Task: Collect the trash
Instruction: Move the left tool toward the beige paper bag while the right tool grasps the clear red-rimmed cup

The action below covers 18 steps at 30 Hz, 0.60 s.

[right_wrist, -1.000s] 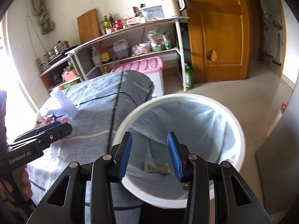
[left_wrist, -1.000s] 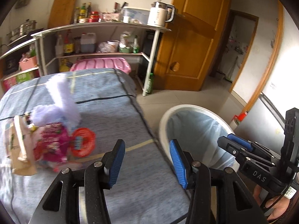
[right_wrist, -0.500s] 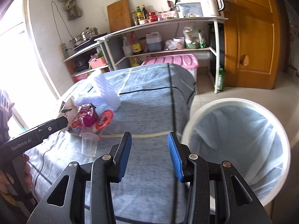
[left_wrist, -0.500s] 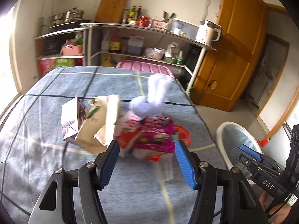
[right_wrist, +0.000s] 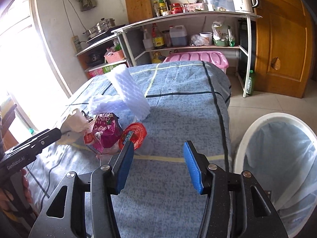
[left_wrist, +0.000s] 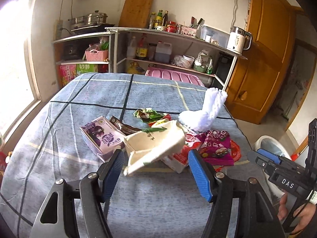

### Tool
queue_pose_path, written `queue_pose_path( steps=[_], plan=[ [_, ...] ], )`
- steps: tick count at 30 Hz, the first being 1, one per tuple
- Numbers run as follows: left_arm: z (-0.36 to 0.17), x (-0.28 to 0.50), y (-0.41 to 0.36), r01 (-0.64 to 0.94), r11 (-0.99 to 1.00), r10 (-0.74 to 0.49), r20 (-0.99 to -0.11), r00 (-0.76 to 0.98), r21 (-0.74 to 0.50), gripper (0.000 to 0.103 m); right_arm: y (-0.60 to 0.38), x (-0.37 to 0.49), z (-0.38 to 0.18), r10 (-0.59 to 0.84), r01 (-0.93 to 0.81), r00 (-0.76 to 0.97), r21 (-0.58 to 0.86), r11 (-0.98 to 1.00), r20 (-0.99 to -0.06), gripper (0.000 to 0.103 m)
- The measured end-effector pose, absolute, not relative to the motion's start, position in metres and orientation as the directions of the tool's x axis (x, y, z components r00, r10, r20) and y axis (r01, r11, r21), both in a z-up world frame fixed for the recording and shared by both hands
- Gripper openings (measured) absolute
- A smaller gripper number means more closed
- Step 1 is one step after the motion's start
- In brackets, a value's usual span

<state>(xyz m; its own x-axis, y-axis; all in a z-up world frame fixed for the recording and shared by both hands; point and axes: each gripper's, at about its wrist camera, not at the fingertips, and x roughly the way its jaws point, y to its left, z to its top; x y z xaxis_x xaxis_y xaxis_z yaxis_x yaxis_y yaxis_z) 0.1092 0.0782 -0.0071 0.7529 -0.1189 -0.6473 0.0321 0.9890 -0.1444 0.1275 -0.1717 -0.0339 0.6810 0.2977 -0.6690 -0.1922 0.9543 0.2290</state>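
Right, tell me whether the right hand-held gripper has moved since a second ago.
Yes. The right hand-held gripper has swung left, off the white trash bin it framed then, toward the litter on the blue bedspread; its jaws are opening, empty.

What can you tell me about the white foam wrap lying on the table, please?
The white foam wrap is a soft, ribbed net-like sheet, bent: one flap stands tilted up, the other lies crumpled on the blue checked tablecloth. It sits at the far edge of the litter pile, beside the magenta snack bag. Neither gripper touches it.
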Motion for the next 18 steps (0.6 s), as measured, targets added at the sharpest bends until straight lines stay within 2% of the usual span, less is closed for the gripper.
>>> queue_pose_path(
  steps=[4,10,14,18],
  plan=[
    [-0.009,0.116,0.083,0.064,0.995,-0.095,-0.653,0.752,-0.071,0.080,-0.167,0.136,-0.039,0.303,-0.205,0.662,0.223,0.953,-0.686,0.053],
    [-0.015,0.120,0.075,0.167,0.986,-0.129,-0.681,0.721,-0.009,0.080,-0.162,0.145,-0.042,0.311,-0.218,0.650,0.222,0.950,-0.693,0.053],
    [-0.021,0.119,0.065,0.250,0.968,-0.201,-0.688,0.697,-0.029,0.080,-0.158,0.153,-0.043,0.363,-0.243,0.628,0.269,0.932,-0.689,0.053],
    [-0.029,0.123,0.059,0.256,0.966,-0.167,-0.708,0.687,0.020,0.080,-0.148,0.157,-0.047,0.349,-0.265,0.614,0.231,0.936,-0.708,0.053]
  ],
)
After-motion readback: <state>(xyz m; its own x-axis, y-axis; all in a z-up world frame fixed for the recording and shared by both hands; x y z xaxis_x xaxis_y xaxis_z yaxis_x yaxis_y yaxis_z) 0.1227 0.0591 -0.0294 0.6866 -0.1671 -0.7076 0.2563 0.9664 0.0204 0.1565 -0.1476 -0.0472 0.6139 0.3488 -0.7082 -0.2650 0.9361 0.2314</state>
